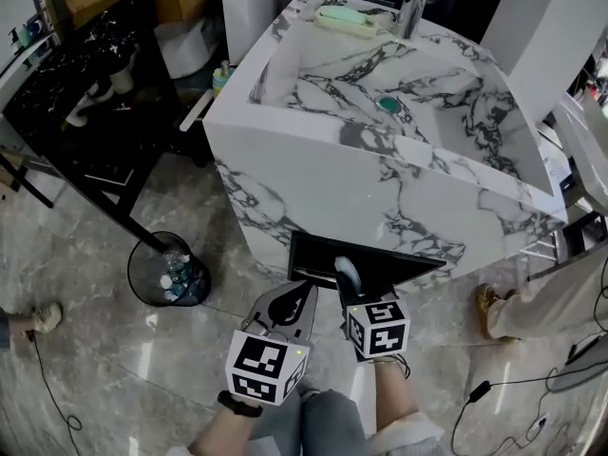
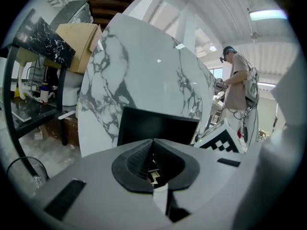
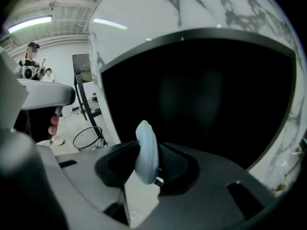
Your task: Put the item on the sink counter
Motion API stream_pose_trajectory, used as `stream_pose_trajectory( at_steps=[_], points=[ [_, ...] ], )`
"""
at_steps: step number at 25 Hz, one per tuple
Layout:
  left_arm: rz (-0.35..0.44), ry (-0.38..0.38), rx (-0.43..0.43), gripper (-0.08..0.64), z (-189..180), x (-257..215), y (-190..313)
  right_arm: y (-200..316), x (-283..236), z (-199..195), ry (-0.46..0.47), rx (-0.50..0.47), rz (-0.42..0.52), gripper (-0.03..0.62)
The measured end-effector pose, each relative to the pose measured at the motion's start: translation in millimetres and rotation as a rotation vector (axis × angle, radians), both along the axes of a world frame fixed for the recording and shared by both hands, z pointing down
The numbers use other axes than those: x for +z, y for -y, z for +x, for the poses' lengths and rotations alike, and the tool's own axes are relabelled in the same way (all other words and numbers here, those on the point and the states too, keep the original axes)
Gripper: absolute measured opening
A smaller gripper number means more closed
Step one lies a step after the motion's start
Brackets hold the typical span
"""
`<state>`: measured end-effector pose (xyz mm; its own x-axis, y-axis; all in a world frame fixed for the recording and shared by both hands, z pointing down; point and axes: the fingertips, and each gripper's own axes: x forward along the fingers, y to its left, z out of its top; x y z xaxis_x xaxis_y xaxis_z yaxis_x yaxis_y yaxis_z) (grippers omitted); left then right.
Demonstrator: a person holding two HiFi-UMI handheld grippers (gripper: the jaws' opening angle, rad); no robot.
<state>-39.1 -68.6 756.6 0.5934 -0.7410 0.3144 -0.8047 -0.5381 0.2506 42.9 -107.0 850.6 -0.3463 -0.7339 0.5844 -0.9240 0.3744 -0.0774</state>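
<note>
Grip comes first: my right gripper (image 1: 348,298) has its jaws partly closed on the item (image 1: 347,275), a pale blue oblong piece clamped at its lower end. In the right gripper view the pads press both flat sides of it (image 3: 146,152). I judge that holding it by one end leaves the rest free to go down onto a surface without the jaws touching first.

My left gripper (image 1: 306,295) hangs just beside it with its jaws together and nothing between them. It looks parked there to stay clear, since one gripper manages this piece.

Both grippers sit low, in front of the dark niche (image 1: 380,266) under the marble sink (image 1: 313,183). The tabletop (image 1: 266,69) around the basin is well above and beyond them, so the item is in the air, not yet placed. Most of the carry remains, by my reckoning.

The item's long axis runs out along the jaws, with its rounded free end pointing ahead toward the niche. It leans a little left in the right gripper view. I expect to lift it, then lay it flat on the rim.
</note>
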Motion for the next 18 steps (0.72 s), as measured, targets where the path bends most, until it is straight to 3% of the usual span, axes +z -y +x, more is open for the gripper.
stream_pose_trajectory(
  at_steps=[5,11,14,18],
  points=[
    [0.001,0.008,0.001,0.015,1,11,11,30,12,5,-0.023,0.038,0.074,0.134],
    [-0.004,0.008,0.01,0.015,3,15,15,57,30,7,-0.215,0.068,0.15,0.137],
    [-0.003,0.005,0.013,0.015,4,12,15,63,27,10,-0.169,0.121,0.187,0.137],
    [0.007,0.002,0.004,0.015,0,4,16,65,23,3,-0.104,0.105,0.15,0.147]
  ],
)
